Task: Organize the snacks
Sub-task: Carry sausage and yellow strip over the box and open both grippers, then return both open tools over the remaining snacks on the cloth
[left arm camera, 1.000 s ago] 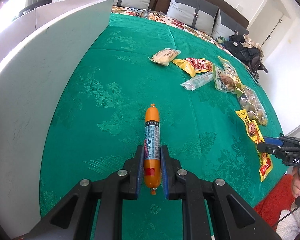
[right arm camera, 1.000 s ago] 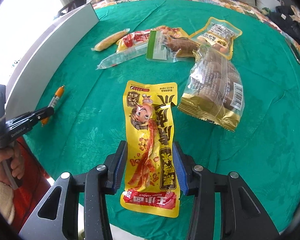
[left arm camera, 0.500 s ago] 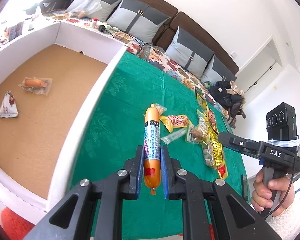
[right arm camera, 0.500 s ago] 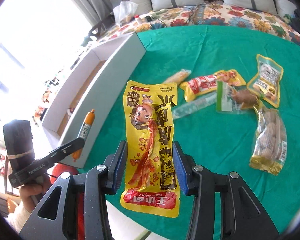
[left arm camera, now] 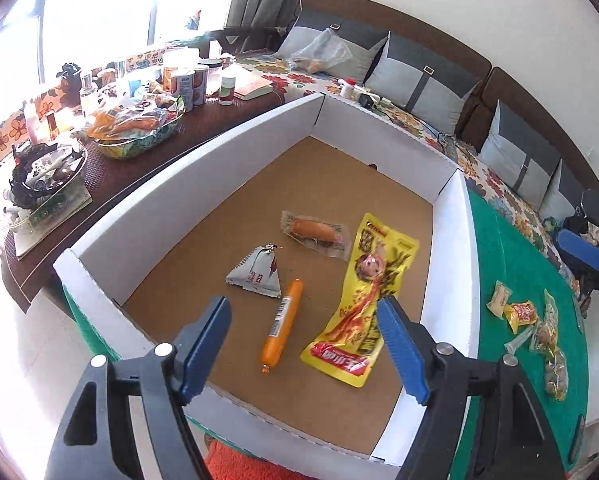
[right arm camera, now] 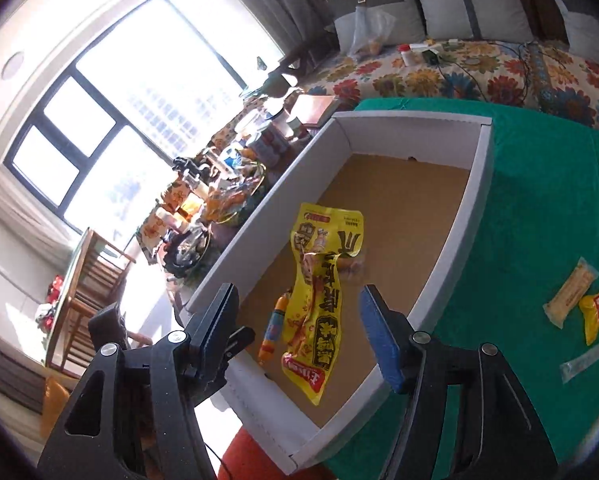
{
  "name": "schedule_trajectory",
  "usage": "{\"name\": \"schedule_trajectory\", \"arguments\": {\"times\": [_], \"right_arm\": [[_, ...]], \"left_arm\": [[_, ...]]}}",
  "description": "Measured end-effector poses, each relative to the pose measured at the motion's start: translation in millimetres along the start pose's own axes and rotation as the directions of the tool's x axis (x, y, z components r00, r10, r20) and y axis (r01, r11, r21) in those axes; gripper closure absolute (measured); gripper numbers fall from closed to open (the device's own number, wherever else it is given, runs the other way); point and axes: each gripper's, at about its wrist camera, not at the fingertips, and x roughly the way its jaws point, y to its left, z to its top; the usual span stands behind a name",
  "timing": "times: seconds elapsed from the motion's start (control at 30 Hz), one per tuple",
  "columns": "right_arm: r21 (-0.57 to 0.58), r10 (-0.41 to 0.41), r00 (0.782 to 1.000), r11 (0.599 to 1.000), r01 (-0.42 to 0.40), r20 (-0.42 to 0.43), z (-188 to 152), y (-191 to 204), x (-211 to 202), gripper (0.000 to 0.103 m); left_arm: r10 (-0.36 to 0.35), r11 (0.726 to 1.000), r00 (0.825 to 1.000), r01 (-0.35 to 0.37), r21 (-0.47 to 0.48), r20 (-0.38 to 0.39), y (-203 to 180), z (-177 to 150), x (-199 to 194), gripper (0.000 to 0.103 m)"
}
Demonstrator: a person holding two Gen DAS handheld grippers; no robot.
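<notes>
I see both tongs above the white cardboard box (left arm camera: 451, 280) with its brown floor. The left gripper (left arm camera: 303, 344) has its jaws apart, they have just been opening, and nothing is between the pads. The orange sausage stick (left arm camera: 281, 326) lies on the box floor below it, beside the grey triangular packet (left arm camera: 255, 274). The right gripper (right arm camera: 299, 332) also has just been opening and its jaws stand apart; the yellow snack pouch (right arm camera: 319, 292) is in the box, free of the pads. A clear-wrapped sausage (left arm camera: 315, 232) lies near it. More snacks (left arm camera: 539, 328) remain on the green cloth (right arm camera: 539, 200)
</notes>
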Motion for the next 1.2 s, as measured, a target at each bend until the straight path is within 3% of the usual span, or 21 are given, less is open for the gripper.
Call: {"name": "schedule_trajectory", "arguments": {"times": [0.13, 0.27, 0.37, 0.5, 0.63, 0.7, 0.73, 0.87, 1.07, 1.2], "right_arm": [[-0.008, -0.105, 0.994, 0.994, 0.106, 0.033, -14, -38, -30, 0.033], [-0.045, -0.268, 0.963, 0.962, 0.268, -0.006, -52, -92, -56, 0.032], [-0.079, -0.408, 0.911, 0.911, 0.404, -0.056, -97, -139, -71, 0.032], [-0.110, -0.542, 0.834, 0.839, 0.532, -0.100, -162, -188, -91, 0.032], [-0.120, -0.639, 0.763, 0.769, 0.628, -0.097, -218, -217, -114, 0.032], [-0.089, -0.663, 0.743, 0.749, 0.657, -0.090, -239, -229, -126, 0.032], [-0.066, -0.669, 0.738, 0.743, 0.666, -0.084, -247, -235, -131, 0.032], [0.026, -0.648, 0.762, 0.761, 0.648, -0.026, -263, -247, -148, 0.030], [0.030, -0.660, 0.751, 0.751, 0.660, -0.018, -257, -247, -140, 0.019], [0.045, -0.665, 0.746, 0.746, 0.665, -0.002, -264, -248, -142, 0.012]], "left_arm": [[-0.062, 0.998, 0.998, 0.062, -0.028, -0.002, -13, -11, -4, 0.023], [-0.158, 0.986, 0.987, 0.158, 0.061, -0.002, -73, -20, -15, 0.021], [-0.232, 0.960, 0.972, 0.235, 0.151, -0.042, -130, -34, -14, 0.013], [-0.265, 0.922, 0.951, 0.299, 0.247, -0.160, -200, -72, 14, 0.012], [-0.204, 0.903, 0.936, 0.293, 0.314, -0.286, -246, -133, 62, 0.012], [-0.159, 0.906, 0.936, 0.265, 0.331, -0.315, -253, -155, 79, 0.012], [-0.142, 0.906, 0.937, 0.253, 0.339, -0.318, -253, -162, 84, 0.013], [-0.090, 0.896, 0.956, 0.200, 0.397, -0.280, -248, -171, 91, 0.012], [-0.012, 0.854, 0.970, 0.136, 0.502, -0.242, -247, -181, 93, 0.011], [0.001, 0.840, 0.971, 0.128, 0.527, -0.238, -248, -187, 94, 0.001]]}}
